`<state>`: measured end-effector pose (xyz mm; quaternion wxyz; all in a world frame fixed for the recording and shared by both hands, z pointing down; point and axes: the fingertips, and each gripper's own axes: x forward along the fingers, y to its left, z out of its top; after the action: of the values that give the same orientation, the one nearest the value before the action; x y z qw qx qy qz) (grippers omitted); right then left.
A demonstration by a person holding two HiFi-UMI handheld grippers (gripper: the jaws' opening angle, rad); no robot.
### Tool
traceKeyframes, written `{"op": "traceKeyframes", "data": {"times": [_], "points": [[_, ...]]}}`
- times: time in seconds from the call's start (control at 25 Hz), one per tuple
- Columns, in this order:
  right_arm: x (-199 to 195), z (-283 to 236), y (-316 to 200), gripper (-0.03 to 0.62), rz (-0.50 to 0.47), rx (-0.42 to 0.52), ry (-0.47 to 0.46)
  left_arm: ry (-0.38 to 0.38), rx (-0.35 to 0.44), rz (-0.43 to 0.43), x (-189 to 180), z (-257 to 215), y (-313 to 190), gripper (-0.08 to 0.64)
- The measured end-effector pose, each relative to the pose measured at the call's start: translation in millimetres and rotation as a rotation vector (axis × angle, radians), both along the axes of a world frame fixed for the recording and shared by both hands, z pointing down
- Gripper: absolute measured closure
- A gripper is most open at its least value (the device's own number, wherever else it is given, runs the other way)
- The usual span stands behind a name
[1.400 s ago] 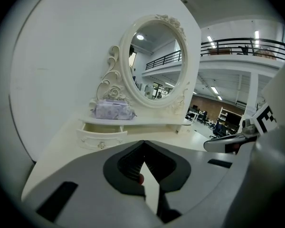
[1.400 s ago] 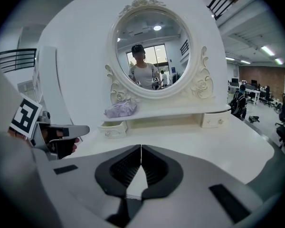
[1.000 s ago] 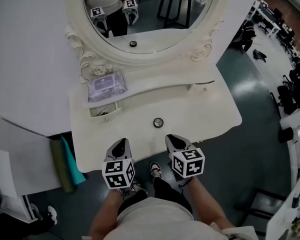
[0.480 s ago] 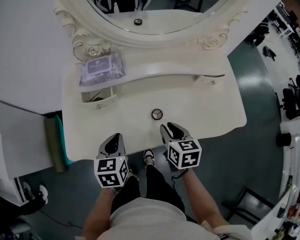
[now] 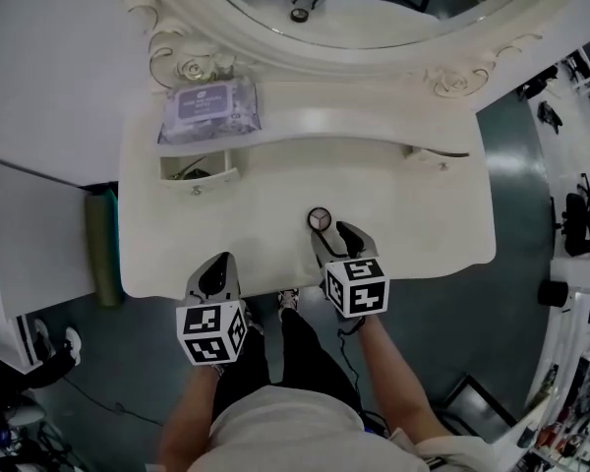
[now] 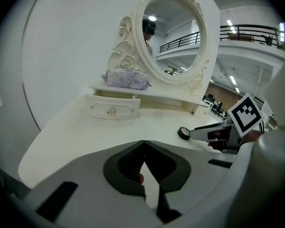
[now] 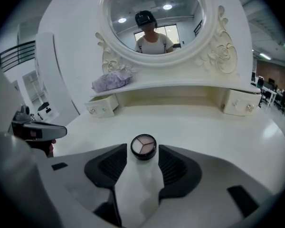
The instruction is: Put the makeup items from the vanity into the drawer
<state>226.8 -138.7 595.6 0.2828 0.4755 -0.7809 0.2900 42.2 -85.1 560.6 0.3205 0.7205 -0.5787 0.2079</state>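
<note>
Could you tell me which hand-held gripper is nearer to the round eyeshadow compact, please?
Right. The right hand-held gripper has the eyeshadow compact between its opening jaw tips; the left hand-held gripper is off to the compact's left, by the front edge of the vanity.

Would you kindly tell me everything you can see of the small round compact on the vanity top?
The compact is a round disc with a black rim that looks like plastic, holding three wedge-shaped pans in pale pink and beige. It lies flat, face up, on the cream vanity top, near the front middle. It sits at the tips of the right gripper, whose fingers are opening to either side without pressing on it. Nothing else touches it.
</note>
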Motion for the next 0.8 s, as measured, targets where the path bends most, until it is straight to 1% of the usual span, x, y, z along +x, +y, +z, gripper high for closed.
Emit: {"op": "traceKeyframes", "data": {"times": [0.16,0.4,0.6,0.8], "points": [[-7,9,-5,0.376,-0.054,-0.013,0.057,0.003,-0.01,-0.038,-10,5,0,0.555],[-12,18,-12,0.364,-0.092,-0.034,0.12,0.007,-0.014,-0.071,-22,7,-3,0.555],[-11,24,-12,0.365,-0.084,-0.073,0.135,0.01,-0.005,-0.084,-27,3,-8,0.555],[-10,26,-14,0.367,-0.065,-0.075,0.157,0.014,-0.002,-0.088,-32,2,-13,0.555]]}}
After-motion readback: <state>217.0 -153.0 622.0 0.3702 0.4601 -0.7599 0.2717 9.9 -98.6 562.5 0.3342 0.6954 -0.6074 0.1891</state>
